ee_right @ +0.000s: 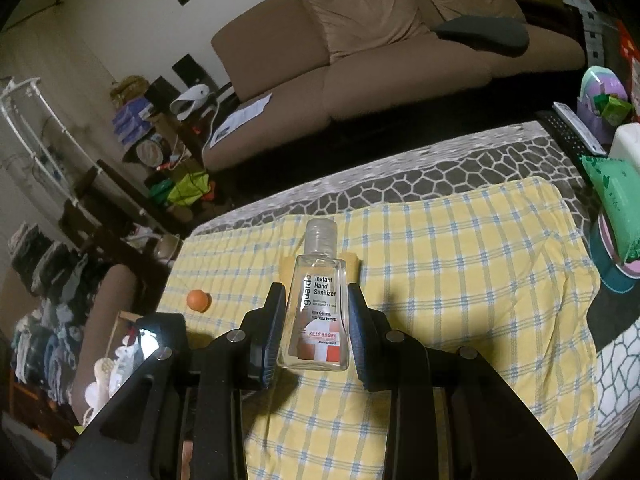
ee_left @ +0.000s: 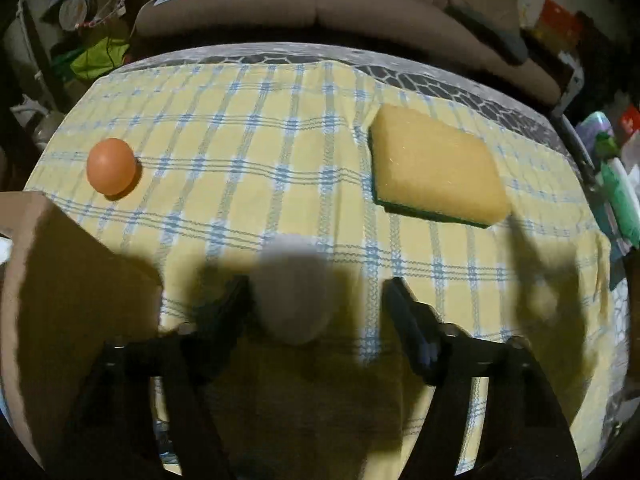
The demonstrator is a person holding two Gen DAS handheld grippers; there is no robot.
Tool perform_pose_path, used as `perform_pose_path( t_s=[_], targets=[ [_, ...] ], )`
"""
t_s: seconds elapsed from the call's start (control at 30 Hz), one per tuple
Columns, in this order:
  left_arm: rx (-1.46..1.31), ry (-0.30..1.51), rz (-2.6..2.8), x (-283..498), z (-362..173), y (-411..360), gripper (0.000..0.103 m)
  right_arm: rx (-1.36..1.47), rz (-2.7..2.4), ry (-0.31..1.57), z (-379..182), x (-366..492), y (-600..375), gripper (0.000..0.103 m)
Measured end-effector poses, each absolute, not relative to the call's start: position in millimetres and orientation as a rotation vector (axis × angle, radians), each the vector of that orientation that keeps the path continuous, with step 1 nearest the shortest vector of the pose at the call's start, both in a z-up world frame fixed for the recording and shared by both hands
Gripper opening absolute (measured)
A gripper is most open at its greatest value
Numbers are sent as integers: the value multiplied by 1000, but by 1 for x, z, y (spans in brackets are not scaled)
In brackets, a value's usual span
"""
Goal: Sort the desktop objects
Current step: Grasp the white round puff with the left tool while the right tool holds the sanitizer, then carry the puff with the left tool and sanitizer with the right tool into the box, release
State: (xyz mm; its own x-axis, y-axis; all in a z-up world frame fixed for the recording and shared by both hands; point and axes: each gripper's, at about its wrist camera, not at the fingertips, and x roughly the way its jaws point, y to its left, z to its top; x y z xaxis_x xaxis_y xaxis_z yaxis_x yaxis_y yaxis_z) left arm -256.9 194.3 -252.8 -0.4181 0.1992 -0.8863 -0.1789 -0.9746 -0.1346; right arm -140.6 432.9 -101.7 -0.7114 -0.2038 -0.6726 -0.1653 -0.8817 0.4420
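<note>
From my left camera I see the cardboard box [ee_left: 72, 280] at far left, then the orange ball [ee_left: 112, 166]; my left gripper [ee_left: 316, 304] has its fingers apart around a blurred white ball [ee_left: 294, 292], apparently touching only one finger; it could roll off; further right lies the sponge [ee_left: 436, 168]; my right gripper [ee_right: 314, 320] clamps the sanitizer bottle [ee_right: 318, 300], whose slick sides might slip.

A brown sofa [ee_right: 360, 52] stands behind the table [ee_right: 440, 168], a green packet [ee_right: 616, 204] beside it.
</note>
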Motion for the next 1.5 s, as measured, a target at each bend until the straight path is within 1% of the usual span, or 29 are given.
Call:
perform_pose_path(
  t_s=[0.1,0.17,0.27,0.33,0.43,0.57,0.7,0.83,0.97,1.07,1.13,1.27,1.37,1.43,1.5],
  targets=[
    [-1564,-205,2357,-259,-251,189,41,1189,-2791,-765,-102,-141,435,31],
    [-1575,-171,2353,-258,-248,192,41,1187,-2794,-775,-101,-139,437,30],
    [-1597,-237,2280,-255,-235,199,41,1175,-2808,-771,-94,-136,438,30],
    [-1561,-233,2274,-249,-212,205,41,1158,-2817,-773,-87,-133,437,31],
    [-1433,-217,2294,-237,-157,207,41,1128,-2826,-761,-75,-128,433,30],
    [-1289,-166,2436,-215,-75,172,41,1088,-2817,-717,-55,-123,418,30],
    [-1239,-119,2591,-195,-27,117,41,1029,-2797,-692,-35,-117,399,31],
    [-1275,-91,2703,-181,-7,57,41,982,-2739,-639,-19,-120,366,31],
    [-1341,-133,2729,-180,-14,4,41,972,-2624,-568,-16,-134,318,31],
    [-1516,-76,2755,-190,-35,-27,41,1019,-2506,-499,-25,-152,271,31],
    [-1629,-85,2718,-197,-54,-41,41,1049,-2421,-434,-33,-163,240,31],
    [-1759,-110,2589,-215,-99,-55,41,1100,-2175,-340,-61,-181,165,31],
    [-1842,-111,2532,-220,-131,-55,41,1254,-2187,-243,-90,-198,125,31],
    [-1851,-137,2520,-218,-141,-56,40,1344,-2215,-172,-108,-206,109,31],
    [-1854,-174,2503,-219,-146,-58,40,1396,-2227,-150,-122,-211,103,30]
  ],
)
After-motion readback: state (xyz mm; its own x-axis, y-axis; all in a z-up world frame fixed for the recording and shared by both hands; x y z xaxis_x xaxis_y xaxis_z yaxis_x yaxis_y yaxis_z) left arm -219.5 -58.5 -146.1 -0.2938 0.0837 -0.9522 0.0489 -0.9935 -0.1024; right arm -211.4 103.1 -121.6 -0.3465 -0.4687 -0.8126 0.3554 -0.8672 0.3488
